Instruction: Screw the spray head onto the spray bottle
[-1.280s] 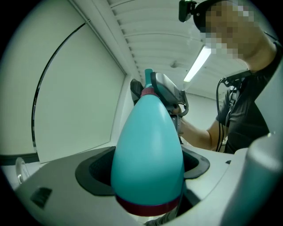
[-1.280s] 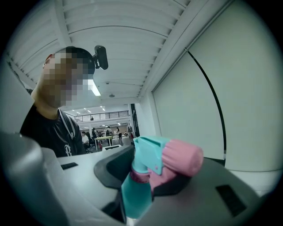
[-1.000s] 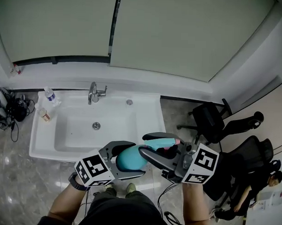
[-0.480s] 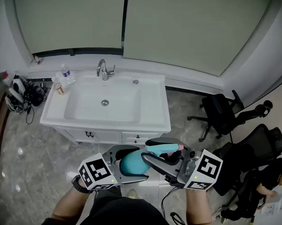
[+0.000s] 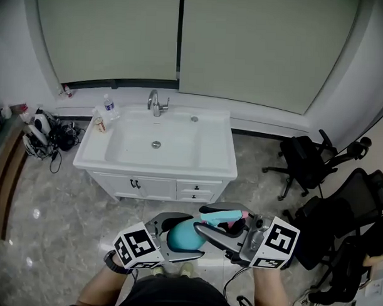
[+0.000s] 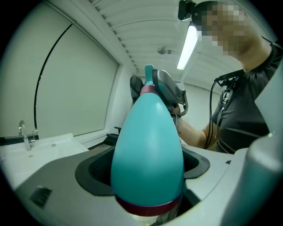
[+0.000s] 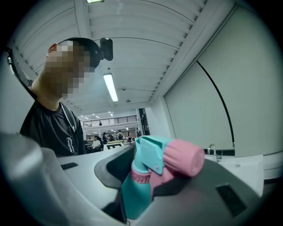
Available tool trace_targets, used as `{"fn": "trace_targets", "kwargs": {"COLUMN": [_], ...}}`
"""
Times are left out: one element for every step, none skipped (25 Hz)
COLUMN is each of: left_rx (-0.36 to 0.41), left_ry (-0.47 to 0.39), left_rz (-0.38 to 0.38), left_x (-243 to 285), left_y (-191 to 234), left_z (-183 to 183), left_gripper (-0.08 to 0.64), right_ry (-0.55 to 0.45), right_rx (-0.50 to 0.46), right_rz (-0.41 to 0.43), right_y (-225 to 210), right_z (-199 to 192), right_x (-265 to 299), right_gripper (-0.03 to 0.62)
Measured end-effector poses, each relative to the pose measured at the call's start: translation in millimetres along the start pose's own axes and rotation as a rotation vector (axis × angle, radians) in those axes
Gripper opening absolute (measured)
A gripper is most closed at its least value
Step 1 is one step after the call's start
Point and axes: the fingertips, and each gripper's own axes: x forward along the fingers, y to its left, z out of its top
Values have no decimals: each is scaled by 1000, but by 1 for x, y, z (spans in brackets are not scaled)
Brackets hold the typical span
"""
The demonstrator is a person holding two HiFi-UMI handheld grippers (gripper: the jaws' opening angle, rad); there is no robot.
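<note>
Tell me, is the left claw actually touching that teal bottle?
Touching. The left gripper view shows the teal bottle wedged by its wide body in the left gripper, with the dark pads pressed against both its sides.

**Left gripper view.** The left claw (image 6: 147,165) holds a teal, teardrop-shaped spray bottle (image 6: 148,141) by its broad lower body. Its dark pads press on either flank just above a maroon base band (image 6: 148,206). The bottle's neck points away from the camera and ends in a pink collar (image 6: 148,90) and the teal spray head (image 6: 149,72). The jaws of the right claw (image 6: 153,84) stand on either side of the head. Right: a person's dark grey shirt (image 6: 243,123) with a black cable. Left: a white sink (image 6: 66,141) with a chrome faucet (image 6: 26,133). Above: a lit ceiling tube (image 6: 188,40).
</note>
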Motion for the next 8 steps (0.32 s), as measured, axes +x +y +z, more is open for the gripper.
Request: {"fn": "trace_targets", "kwargs": {"left_rx": [1,2,3,2,0,-1,-2,-2], "left_ry": [0,-1,-2,-2,-3,-3,-4,-4], "left_rz": [2,3,5,7,9,11,14,17], "left_x": [-6,-11,-16,-22,-27,-32,-37,-42], "left_y": [-2,-4,-4,-4,-5,-6,-7,-8], "left_z": [-1,-1,-3,-4,-7,-10,-12,-15], "left_gripper": [417,417,417,417,417,417,417,417], "right_ry": [1,3,4,6,8,11,14,17], "right_rx": [-2,-5,-8,-9,-10,-10,-11,-12], "right_rz": [2,5,6,8,10,13,16,19], "right_y": [5,9,12,14,17,21,24,28], "right_z": [0,1,1,0,-1,-3,-5,-7], "right_x": [4,9,14,19,24,29,33,38], "right_gripper": [135,135,135,135,135,135,134,135]}}
